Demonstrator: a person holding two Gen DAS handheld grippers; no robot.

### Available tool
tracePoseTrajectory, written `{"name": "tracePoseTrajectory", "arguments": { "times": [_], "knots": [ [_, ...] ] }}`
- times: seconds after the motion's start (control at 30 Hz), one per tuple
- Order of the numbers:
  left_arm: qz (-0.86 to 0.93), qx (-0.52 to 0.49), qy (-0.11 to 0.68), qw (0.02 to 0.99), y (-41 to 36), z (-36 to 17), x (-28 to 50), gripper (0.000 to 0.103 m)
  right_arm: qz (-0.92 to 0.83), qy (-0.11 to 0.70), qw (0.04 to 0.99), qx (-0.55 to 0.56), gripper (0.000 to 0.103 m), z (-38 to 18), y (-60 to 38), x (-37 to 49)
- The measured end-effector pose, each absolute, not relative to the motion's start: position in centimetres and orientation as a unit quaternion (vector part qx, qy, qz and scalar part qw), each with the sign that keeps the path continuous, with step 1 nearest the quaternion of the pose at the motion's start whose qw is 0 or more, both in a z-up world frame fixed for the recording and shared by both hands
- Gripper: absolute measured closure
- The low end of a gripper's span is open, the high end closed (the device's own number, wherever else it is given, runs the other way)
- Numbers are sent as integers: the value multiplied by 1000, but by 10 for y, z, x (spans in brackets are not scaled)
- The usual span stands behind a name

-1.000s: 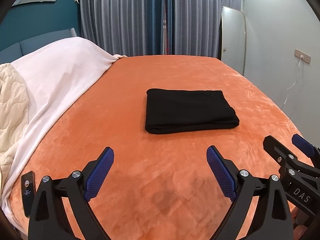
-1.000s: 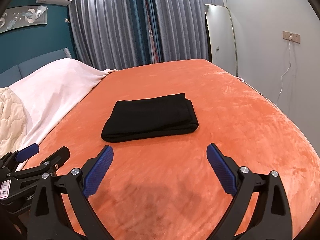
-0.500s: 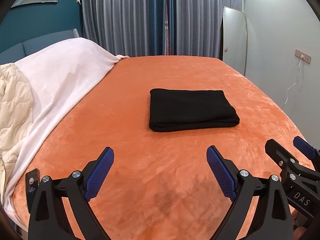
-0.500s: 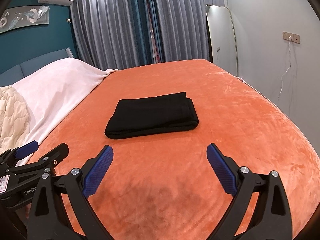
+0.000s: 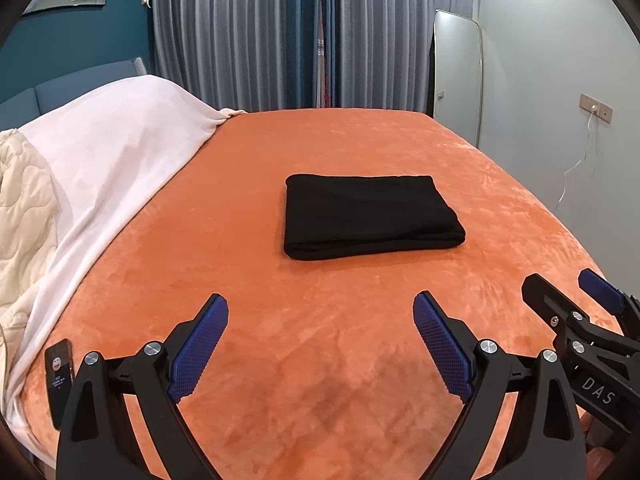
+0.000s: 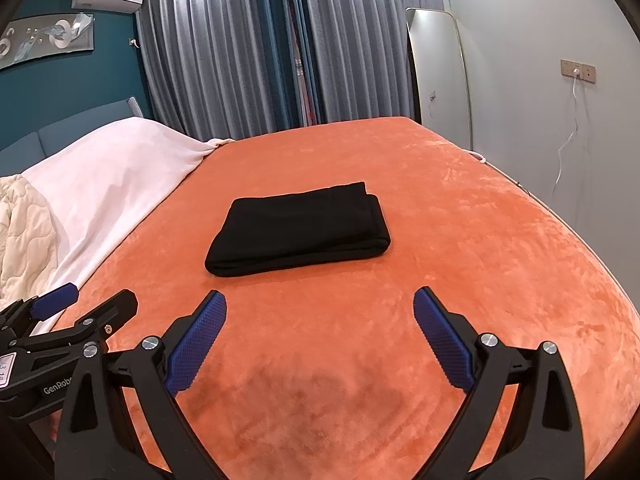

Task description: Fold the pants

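Observation:
Black pants lie folded into a neat rectangle in the middle of the orange bed cover; the same bundle of pants shows in the right wrist view. My left gripper hovers open over the near part of the bed, well short of the pants, with nothing between its blue pads. My right gripper is open too, also short of the pants and holding nothing. Each gripper appears at the edge of the other's view: right gripper, left gripper.
A white blanket and a cream quilt cover the left side of the bed. A dark phone lies at the near left edge. Grey curtains, a standing mirror and a wall socket with a cable lie beyond.
Both grippers have drawn back slightly from the folded pants and stayed open. The pants have not moved.

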State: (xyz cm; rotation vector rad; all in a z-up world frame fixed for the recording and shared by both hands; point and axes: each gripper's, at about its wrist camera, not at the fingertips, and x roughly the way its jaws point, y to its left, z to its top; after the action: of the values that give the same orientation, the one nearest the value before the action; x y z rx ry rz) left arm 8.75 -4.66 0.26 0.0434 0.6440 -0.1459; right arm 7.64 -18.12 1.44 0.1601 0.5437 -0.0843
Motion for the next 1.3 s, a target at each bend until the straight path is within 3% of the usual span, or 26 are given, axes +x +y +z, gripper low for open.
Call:
{"name": "tracePoseTrajectory", "arguments": {
  "times": [1.3],
  "knots": [
    [-70, 39, 308, 948, -46, 9, 76, 11, -43, 268, 959, 83, 10, 15, -182, 65]
  ]
}}
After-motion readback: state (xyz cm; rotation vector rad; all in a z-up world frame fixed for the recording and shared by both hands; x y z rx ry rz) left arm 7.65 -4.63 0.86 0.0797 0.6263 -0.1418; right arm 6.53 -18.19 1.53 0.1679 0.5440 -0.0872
